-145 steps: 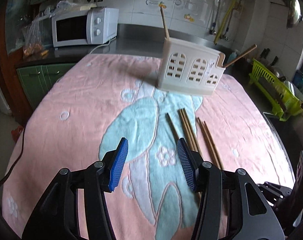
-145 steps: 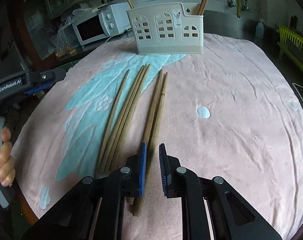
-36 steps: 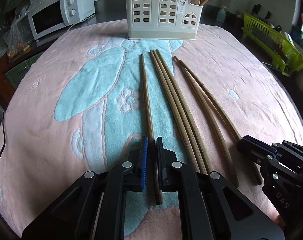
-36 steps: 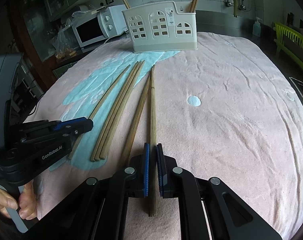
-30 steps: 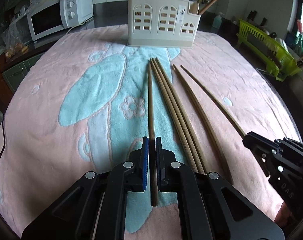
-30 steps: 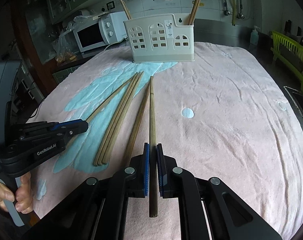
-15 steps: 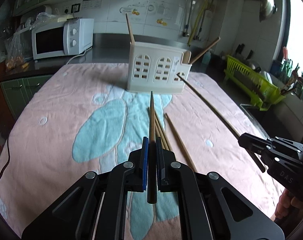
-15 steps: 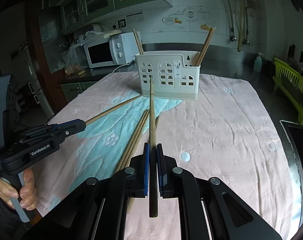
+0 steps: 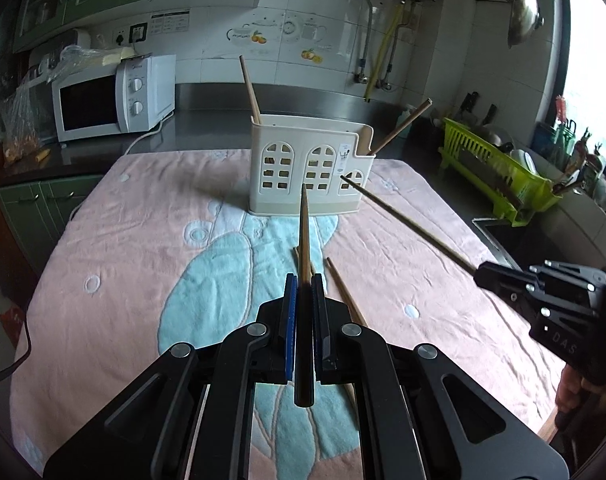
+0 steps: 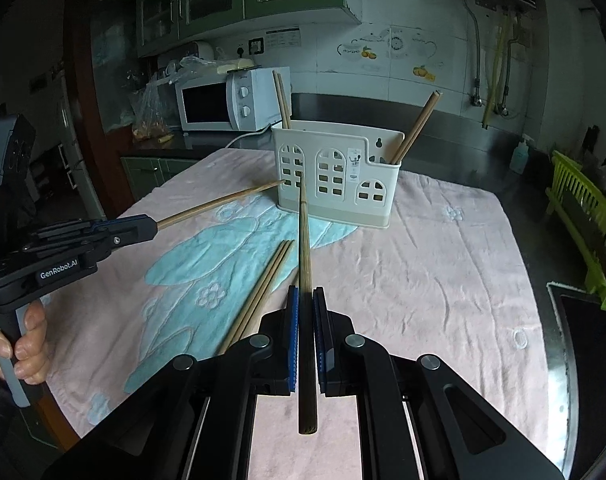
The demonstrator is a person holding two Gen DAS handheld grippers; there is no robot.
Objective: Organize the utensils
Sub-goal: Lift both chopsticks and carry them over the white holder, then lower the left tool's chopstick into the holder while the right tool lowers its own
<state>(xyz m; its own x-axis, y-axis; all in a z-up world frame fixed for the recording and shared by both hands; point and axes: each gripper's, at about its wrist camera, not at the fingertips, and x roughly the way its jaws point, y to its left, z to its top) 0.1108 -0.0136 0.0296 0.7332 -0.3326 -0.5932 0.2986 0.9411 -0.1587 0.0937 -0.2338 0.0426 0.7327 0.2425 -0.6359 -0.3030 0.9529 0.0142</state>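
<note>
My left gripper (image 9: 303, 286) is shut on a wooden chopstick (image 9: 303, 240) and holds it above the table, tip toward the cream utensil holder (image 9: 311, 168). My right gripper (image 10: 304, 300) is shut on another chopstick (image 10: 303, 248), also lifted and aimed at the holder (image 10: 335, 176). Each gripper shows in the other's view: the right gripper (image 9: 479, 274) and the left gripper (image 10: 153, 228). The holder has chopsticks standing in its left and right ends. Several chopsticks (image 10: 263, 284) lie on the pink and teal towel (image 10: 423, 272).
A white microwave (image 9: 111, 98) stands on the counter at the back left. A green dish rack (image 9: 499, 172) is at the right past the table edge. A dark sink edge (image 10: 583, 320) borders the table on the right.
Both grippers closed on a chopstick each and lifted them off the towel. Both now sit higher, with the chopsticks pointing at the holder.
</note>
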